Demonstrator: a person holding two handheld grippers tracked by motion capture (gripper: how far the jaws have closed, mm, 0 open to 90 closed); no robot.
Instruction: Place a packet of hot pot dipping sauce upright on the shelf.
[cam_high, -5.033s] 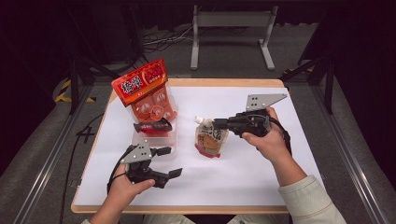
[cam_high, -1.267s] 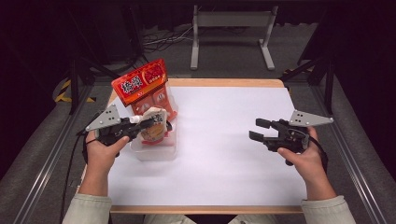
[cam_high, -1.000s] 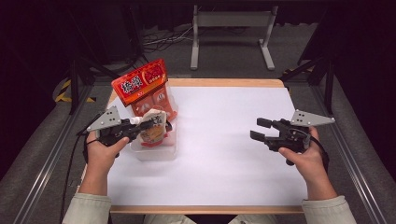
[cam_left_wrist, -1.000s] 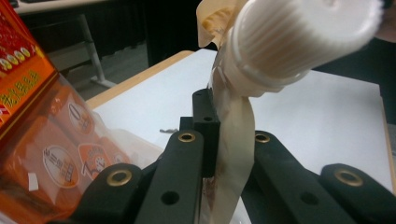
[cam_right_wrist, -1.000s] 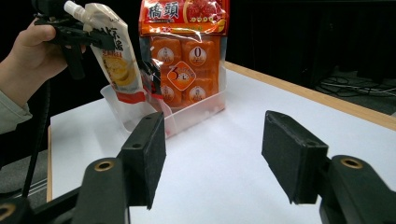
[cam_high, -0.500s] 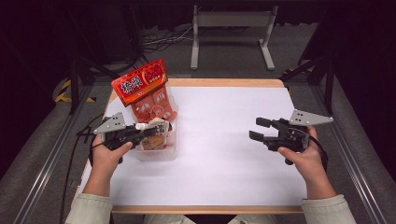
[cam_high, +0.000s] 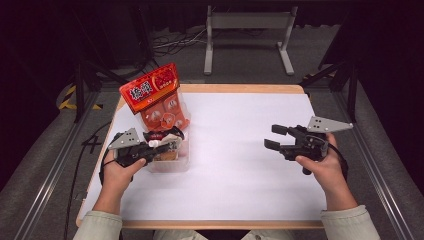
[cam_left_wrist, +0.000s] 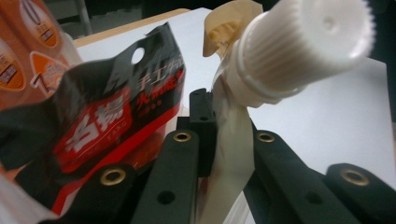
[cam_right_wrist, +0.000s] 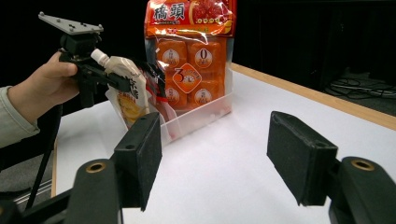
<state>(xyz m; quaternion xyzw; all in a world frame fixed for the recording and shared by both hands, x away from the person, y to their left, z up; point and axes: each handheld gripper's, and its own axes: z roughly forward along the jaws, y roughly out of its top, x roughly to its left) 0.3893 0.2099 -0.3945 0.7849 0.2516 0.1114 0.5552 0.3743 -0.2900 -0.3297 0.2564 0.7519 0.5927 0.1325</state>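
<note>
Though still pinched just under its white cap by the left gripper (cam_high: 162, 145), has sunk within the last second from above the clear bin (cam_high: 170, 166) down into it: spout pouch (cam_left_wrist: 233, 140), leaning against a black-and-red packet (cam_left_wrist: 107, 126), tall orange bag (cam_high: 155, 95) standing behind. Placing almost done, by this reading; only the letting go left. Farther right, bare white table (cam_high: 240, 180). At the far right, right gripper (cam_high: 272, 137) spread wide, holding nothing, well apart from the bin and barely shifted; carried the pouch five seconds ago, so probably finished with it.
</note>
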